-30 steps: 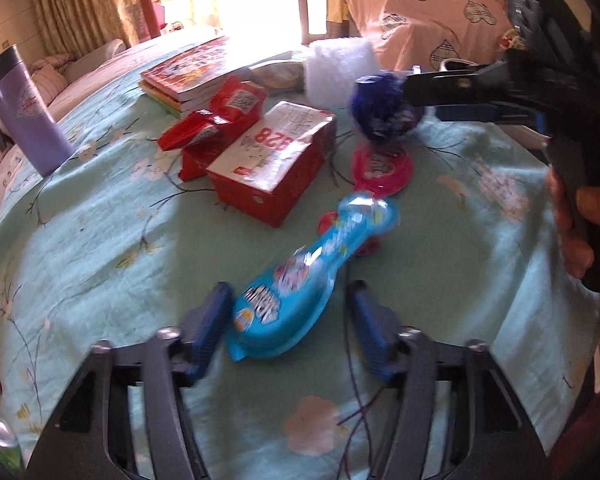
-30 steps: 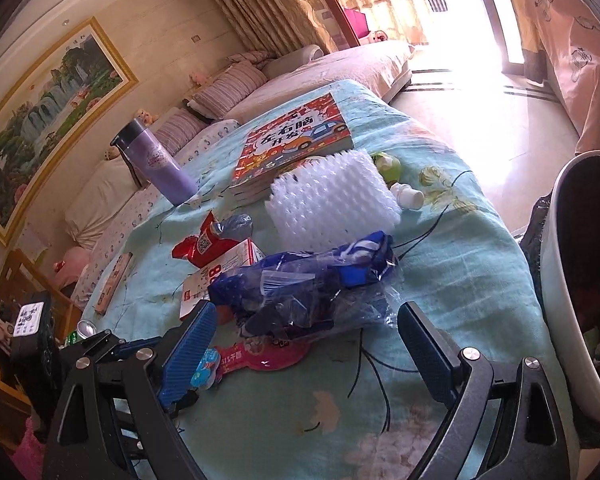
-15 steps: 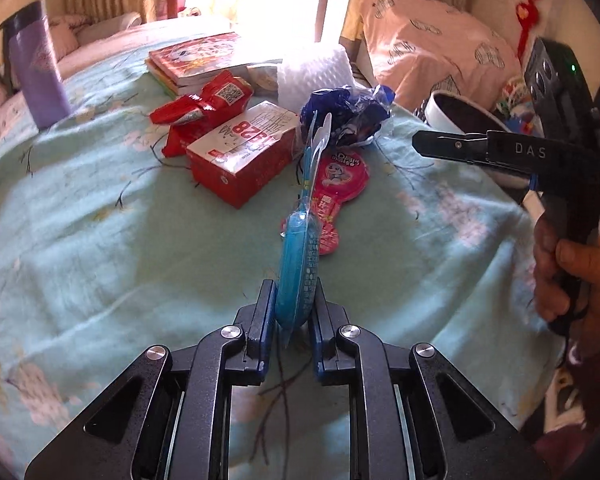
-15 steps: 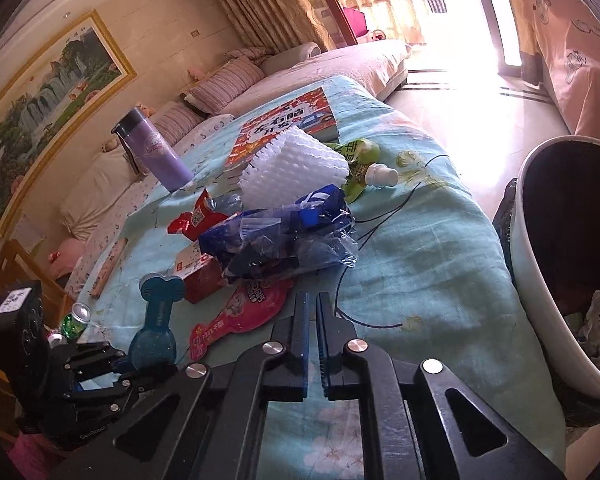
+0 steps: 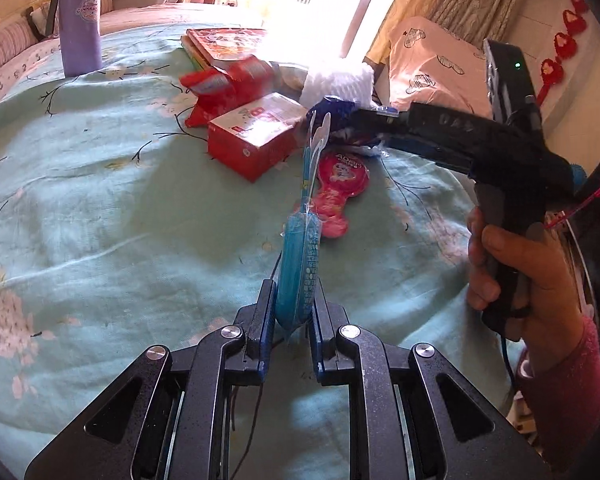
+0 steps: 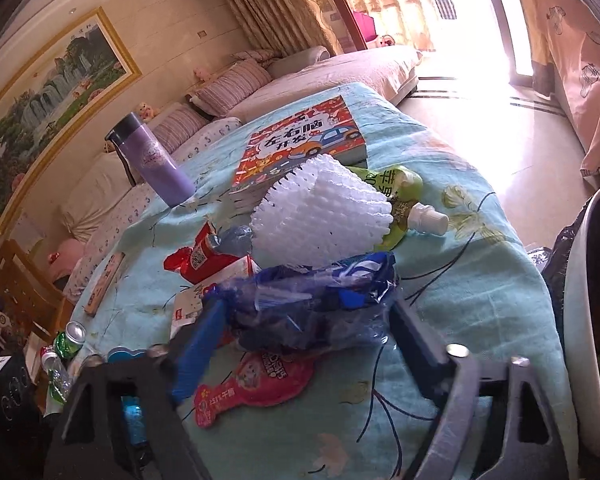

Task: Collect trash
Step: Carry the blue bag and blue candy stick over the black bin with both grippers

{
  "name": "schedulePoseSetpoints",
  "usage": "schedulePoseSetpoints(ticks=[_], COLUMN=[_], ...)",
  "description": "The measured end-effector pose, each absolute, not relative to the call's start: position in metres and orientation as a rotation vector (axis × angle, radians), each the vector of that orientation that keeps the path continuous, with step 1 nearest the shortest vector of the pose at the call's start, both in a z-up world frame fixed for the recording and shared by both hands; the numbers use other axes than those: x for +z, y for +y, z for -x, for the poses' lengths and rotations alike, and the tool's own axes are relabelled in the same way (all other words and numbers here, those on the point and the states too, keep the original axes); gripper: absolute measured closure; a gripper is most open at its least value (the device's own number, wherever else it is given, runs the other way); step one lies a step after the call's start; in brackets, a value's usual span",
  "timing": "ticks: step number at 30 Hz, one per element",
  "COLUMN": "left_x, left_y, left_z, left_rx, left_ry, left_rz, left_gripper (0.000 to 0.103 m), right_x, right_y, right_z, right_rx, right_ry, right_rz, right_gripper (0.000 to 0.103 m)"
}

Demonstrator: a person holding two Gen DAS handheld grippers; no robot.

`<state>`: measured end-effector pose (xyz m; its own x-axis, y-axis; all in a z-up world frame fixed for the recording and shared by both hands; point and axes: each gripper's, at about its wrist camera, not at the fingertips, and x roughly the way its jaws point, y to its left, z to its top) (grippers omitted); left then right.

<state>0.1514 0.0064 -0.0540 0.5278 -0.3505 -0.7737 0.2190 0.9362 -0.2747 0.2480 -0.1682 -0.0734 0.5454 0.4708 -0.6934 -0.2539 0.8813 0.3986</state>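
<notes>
My left gripper [image 5: 294,316] is shut on a blue bone-shaped wrapper [image 5: 300,256] and holds it edge-on above the teal tablecloth [image 5: 100,208]. My right gripper [image 6: 308,332] is open, with its fingers on either side of a crumpled blue plastic bag [image 6: 312,304]; in the left wrist view the bag [image 5: 336,114] sits at the right gripper's tip. A pink bone-shaped wrapper [image 6: 256,384] lies flat under the bag. A red and white box [image 5: 256,136], a red wrapper [image 5: 228,80], white foam netting [image 6: 324,208] and a green pouch [image 6: 400,196] lie behind.
A white bin with a black liner [image 6: 584,320] stands at the table's right edge. A purple flask [image 6: 152,160] and a stack of books [image 6: 300,148] stand at the back. Cans [image 6: 70,340] sit off the table's left side.
My left gripper closed on the blue wrapper and lifted it upright. My right gripper was open, shut half a second ago, and is now open around the blue bag.
</notes>
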Motion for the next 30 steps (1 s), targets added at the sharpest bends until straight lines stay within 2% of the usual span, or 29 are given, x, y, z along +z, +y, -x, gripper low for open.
schedulePoseSetpoints(ticks=[1, 3, 6, 22, 24, 27, 30], left_x=[-0.054, -0.052, -0.051, -0.03, -0.028, -0.025, -0.023], left_y=[0.007, 0.007, 0.001, -0.084, -0.096, -0.113, -0.124], left_z=[-0.151, -0.151, -0.152, -0.159, -0.161, -0.164, -0.166], left_rx=[-0.343, -0.35, -0.359, -0.498, -0.515, -0.538, -0.543], left_ry=[0.956, 0.954, 0.952, 0.932, 0.931, 0.928, 0.926], left_rz=[0.154, 0.159, 0.158, 0.112, 0.101, 0.086, 0.078], left_gripper=[0.089, 0.089, 0.089, 0.089, 0.089, 0.089, 0.089], right_x=[-0.076, -0.076, -0.071, -0.031, -0.027, -0.024, -0.026], right_y=[-0.168, -0.169, -0.173, -0.276, -0.292, -0.313, -0.328], right_z=[-0.248, -0.243, -0.231, -0.16, -0.153, -0.148, -0.146], right_rx=[0.429, 0.428, 0.428, 0.343, 0.32, 0.283, 0.252], right_ry=[0.907, 0.902, 0.884, 0.805, 0.797, 0.789, 0.785], right_rz=[-0.256, -0.25, -0.237, -0.327, -0.327, -0.329, -0.336], right_gripper=[0.053, 0.065, 0.072, 0.072, 0.089, 0.095, 0.097])
